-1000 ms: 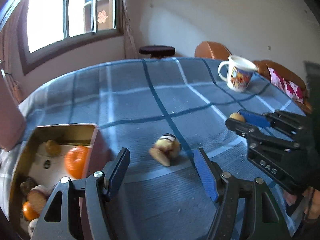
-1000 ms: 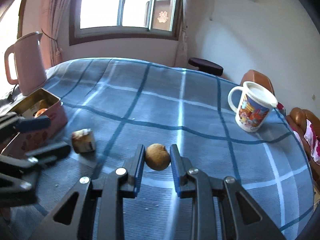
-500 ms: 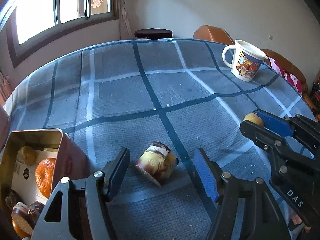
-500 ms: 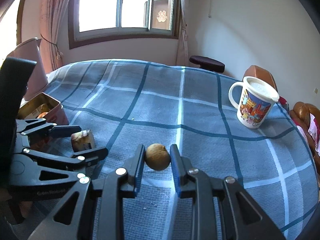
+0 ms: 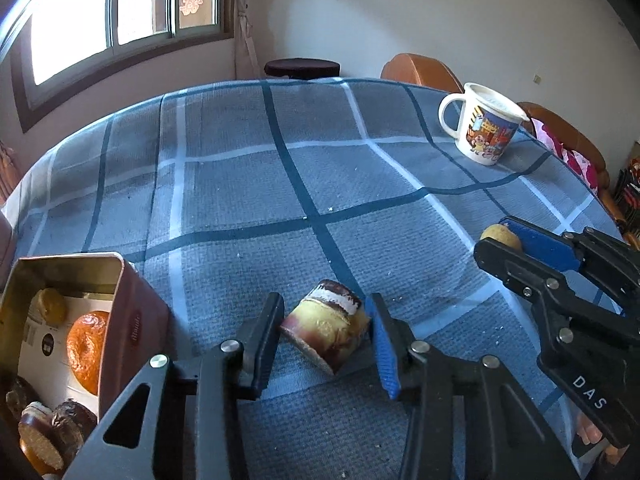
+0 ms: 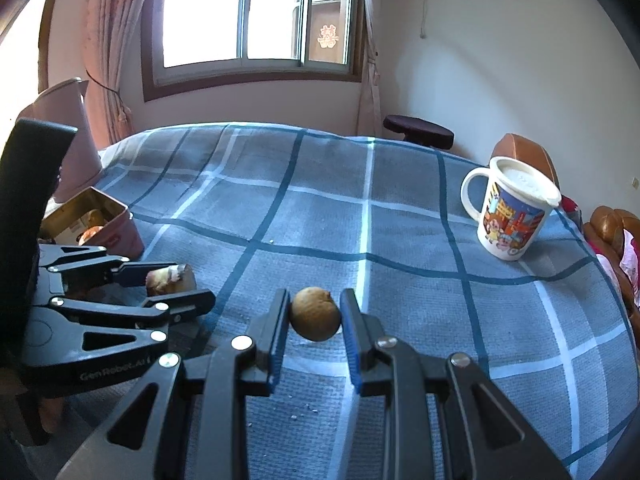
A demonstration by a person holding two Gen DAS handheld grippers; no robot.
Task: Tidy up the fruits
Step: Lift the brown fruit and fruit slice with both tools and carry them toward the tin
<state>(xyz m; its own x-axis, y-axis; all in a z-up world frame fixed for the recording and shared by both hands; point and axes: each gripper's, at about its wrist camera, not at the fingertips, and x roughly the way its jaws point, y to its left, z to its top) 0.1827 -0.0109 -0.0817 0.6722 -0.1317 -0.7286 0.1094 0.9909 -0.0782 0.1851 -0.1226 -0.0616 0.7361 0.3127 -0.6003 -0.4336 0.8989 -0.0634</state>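
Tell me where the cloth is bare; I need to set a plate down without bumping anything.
Bare: the checked blue tablecloth from the window side to the white cartoon mug. Crowded: the near edge, with the open metal tin, the left gripper closing around the layered cake piece and the right gripper clamping a small brown round fruit.

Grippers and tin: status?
Left gripper closing around cake piece. Right gripper shut on brown fruit. Open tin alongside, path clear.
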